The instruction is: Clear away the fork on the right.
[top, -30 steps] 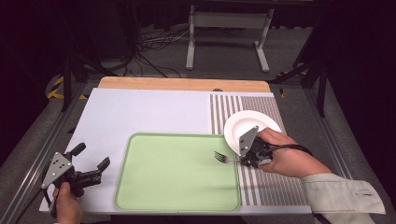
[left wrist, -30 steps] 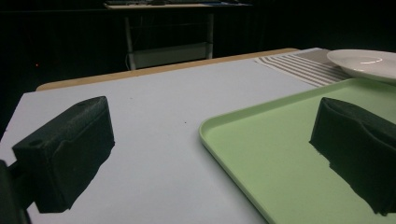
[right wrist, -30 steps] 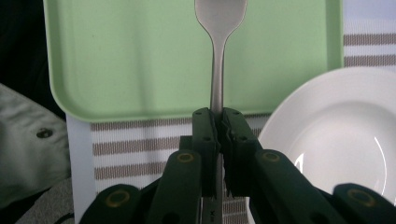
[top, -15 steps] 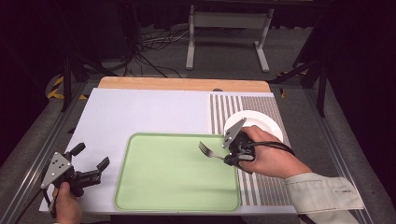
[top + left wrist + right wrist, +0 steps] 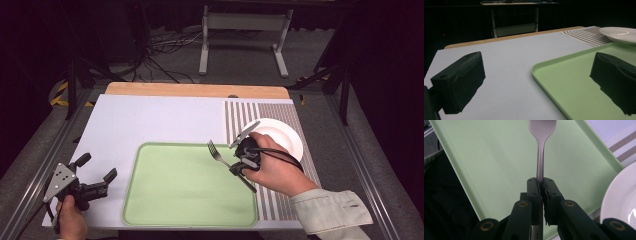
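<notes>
A silver fork (image 5: 217, 154) is clamped by its handle in my right gripper (image 5: 236, 166), tines pointing up-left over the right part of the green tray (image 5: 175, 195). In the right gripper view the fork (image 5: 540, 150) rises straight out of the shut gripper (image 5: 541, 185) above the tray (image 5: 494, 157). At the table's front left corner my left gripper (image 5: 96, 167) is held open with nothing in it. Seen from the left gripper view, that gripper (image 5: 539, 80) has its jaws wide apart, looking across the tray (image 5: 574, 82).
A white plate (image 5: 282, 137) rests on the striped placemat (image 5: 240, 117) right of the tray, close behind the right hand. The plate (image 5: 621, 195) also edges the right gripper view. A pale table cover (image 5: 150, 120) lies under everything, with a wooden strip (image 5: 195, 90) along the far edge.
The right hand has carried the fork leftward, from beside the plate over the placemat to above the tray's right side. The left gripper has stayed where it was, still open.
</notes>
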The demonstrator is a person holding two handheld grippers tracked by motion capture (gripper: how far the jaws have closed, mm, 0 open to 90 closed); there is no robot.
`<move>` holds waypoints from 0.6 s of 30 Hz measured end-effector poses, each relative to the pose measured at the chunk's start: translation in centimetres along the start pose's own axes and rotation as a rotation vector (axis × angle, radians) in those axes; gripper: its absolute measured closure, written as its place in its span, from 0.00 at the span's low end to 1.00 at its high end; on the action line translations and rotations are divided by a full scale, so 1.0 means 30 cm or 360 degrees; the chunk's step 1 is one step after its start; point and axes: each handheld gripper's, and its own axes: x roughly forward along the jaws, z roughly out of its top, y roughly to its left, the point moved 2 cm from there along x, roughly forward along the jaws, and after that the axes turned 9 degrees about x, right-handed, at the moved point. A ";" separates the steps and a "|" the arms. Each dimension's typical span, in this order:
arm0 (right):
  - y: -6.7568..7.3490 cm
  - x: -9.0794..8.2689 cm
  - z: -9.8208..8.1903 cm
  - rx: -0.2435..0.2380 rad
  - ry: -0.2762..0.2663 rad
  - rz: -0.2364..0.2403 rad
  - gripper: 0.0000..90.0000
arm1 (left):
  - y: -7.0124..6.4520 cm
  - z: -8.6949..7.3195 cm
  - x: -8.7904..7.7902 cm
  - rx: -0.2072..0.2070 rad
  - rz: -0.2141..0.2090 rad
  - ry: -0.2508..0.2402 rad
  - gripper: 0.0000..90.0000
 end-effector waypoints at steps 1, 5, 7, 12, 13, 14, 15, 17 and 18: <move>0.003 0.002 0.003 0.0042 -0.0005 0.0000 0.95 | 0.000 0.000 0.000 0.0000 0.0000 0.0000 0.00; 0.012 0.011 0.011 0.0217 -0.0016 0.0018 0.95 | 0.000 0.000 0.000 -0.0006 0.0003 -0.0001 0.00; 0.017 0.017 0.013 0.0308 0.0003 0.0014 0.94 | 0.001 0.000 0.000 -0.0001 0.0001 0.0000 0.00; 0.029 0.035 0.014 0.0477 0.0056 0.0012 0.95 | 0.000 -0.001 0.001 -0.0001 0.0000 0.0000 0.00; 0.031 0.038 0.015 0.0490 0.0064 0.0010 0.95 | 0.000 -0.001 0.001 -0.0003 -0.0001 0.0000 0.00; 0.033 0.044 0.015 0.0507 0.0079 0.0010 0.95 | 0.000 -0.001 0.001 -0.0003 -0.0001 0.0000 0.00; 0.034 0.049 0.016 0.0527 0.0084 -0.0002 0.95 | 0.000 -0.001 0.001 -0.0001 -0.0001 0.0000 0.00; 0.034 0.057 0.017 0.0561 0.0093 -0.0015 0.95 | 0.001 0.000 0.000 -0.0001 -0.0001 -0.0001 0.00; 0.035 0.060 0.018 0.0591 0.0094 -0.0024 0.95 | 0.001 0.000 0.000 -0.0001 -0.0001 -0.0001 0.00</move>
